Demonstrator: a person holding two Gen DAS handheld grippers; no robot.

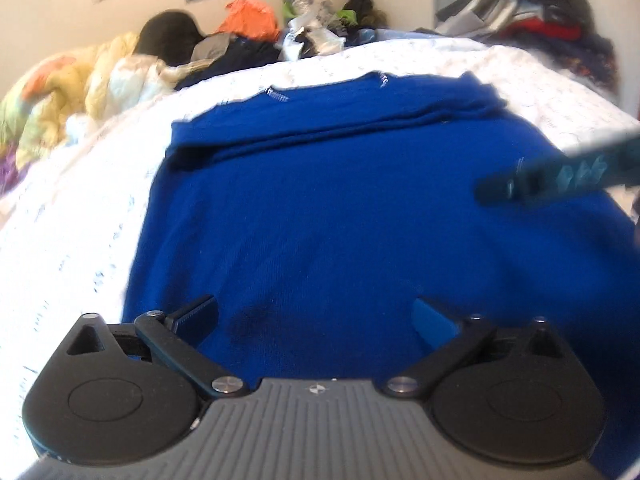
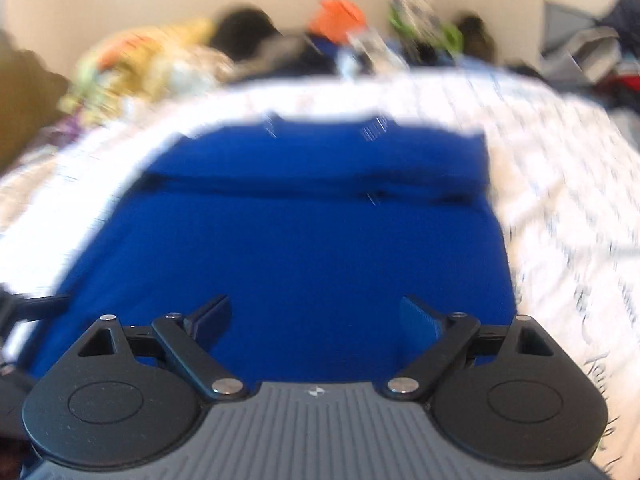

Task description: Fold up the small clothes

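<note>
A bright blue garment (image 1: 352, 208) lies spread flat on a white printed bedsheet (image 1: 72, 216), with a folded band across its far part. My left gripper (image 1: 316, 320) hovers over the near edge of the cloth, jaws wide open with nothing between them. A blurred finger of the right gripper (image 1: 560, 172) reaches in from the right edge of the left wrist view, above the cloth. In the right wrist view the same blue garment (image 2: 296, 248) fills the middle, and my right gripper (image 2: 316, 318) stands open over its near part, empty. That view is smeared by motion.
Along the far side of the bed sits a heap of clothes: a yellow quilt (image 1: 60, 88), an orange item (image 1: 250, 20), dark pieces (image 1: 240, 56). Another pile (image 1: 532, 12) rises at the far right. White sheet (image 2: 568, 200) lies to the right of the garment.
</note>
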